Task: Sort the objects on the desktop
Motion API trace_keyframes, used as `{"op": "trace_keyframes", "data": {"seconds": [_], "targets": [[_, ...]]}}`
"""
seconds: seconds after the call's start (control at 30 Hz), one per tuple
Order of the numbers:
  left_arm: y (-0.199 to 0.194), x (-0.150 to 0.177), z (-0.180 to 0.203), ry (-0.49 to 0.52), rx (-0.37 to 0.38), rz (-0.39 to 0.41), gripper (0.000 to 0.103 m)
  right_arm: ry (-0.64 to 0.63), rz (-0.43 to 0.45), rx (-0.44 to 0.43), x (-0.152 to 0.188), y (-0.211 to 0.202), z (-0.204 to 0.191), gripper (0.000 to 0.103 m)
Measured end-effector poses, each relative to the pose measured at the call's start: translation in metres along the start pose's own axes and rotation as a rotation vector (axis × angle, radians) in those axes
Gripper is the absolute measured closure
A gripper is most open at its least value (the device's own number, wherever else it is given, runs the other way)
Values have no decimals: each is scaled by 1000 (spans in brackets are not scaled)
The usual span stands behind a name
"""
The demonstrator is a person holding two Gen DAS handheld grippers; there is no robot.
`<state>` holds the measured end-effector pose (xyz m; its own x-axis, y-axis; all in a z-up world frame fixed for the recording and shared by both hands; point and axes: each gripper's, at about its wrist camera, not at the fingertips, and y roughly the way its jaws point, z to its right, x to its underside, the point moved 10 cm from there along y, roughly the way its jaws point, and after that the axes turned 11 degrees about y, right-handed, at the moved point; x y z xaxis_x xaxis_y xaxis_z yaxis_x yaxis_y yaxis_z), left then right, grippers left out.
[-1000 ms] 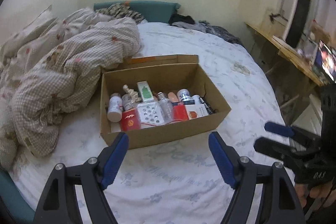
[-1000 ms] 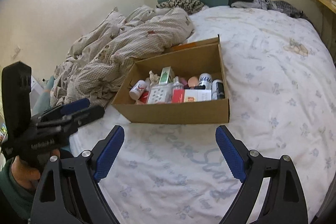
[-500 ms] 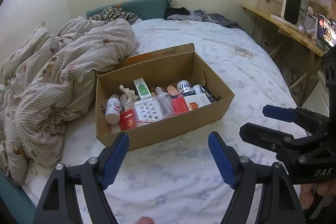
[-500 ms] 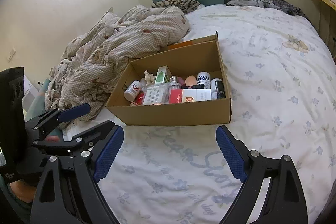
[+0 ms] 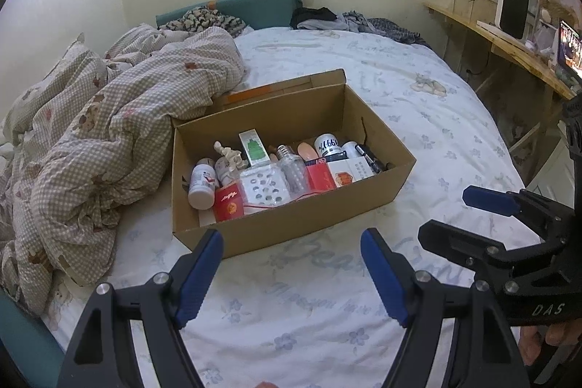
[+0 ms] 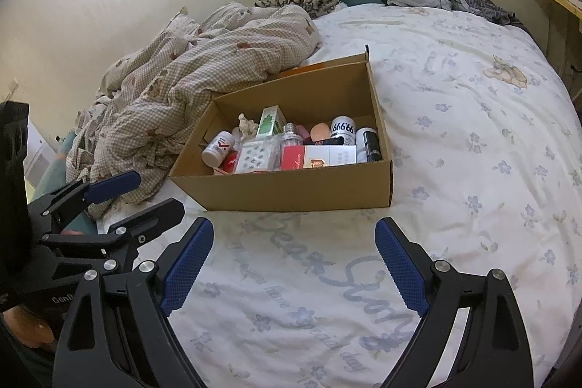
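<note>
Blue-padded fingers of the left gripper [image 5: 291, 273] stand wide apart with nothing between them, hovering above the flowered bedsheet [image 5: 418, 86]. Beside it, the right gripper [image 6: 294, 266] also gapes empty over the sheet. Just ahead of both sits an open cardboard box [image 5: 291, 224] on the bed. Packed inside lie a white pill bottle [image 5: 202, 184], a red packet [image 5: 228, 203], a green carton [image 5: 254, 148], a clear light bulb [image 5: 293, 168] and a white can [image 5: 328, 145]. A checked quilt [image 5: 109, 119] is heaped against the box's left side.
</note>
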<state>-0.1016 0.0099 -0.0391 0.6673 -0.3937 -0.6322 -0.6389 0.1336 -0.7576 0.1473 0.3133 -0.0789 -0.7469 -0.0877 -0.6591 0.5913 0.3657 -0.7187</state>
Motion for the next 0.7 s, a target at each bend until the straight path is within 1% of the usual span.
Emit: {"op": "trace_keyframes", "data": {"seconds": [0.23,0.7], "targets": [[1,0,0,1,9,-3,25,-3,2,4,1,0,0,10],[0,0,1,13,4,2,25,-3,3,11,1,0,-1,10]]}}
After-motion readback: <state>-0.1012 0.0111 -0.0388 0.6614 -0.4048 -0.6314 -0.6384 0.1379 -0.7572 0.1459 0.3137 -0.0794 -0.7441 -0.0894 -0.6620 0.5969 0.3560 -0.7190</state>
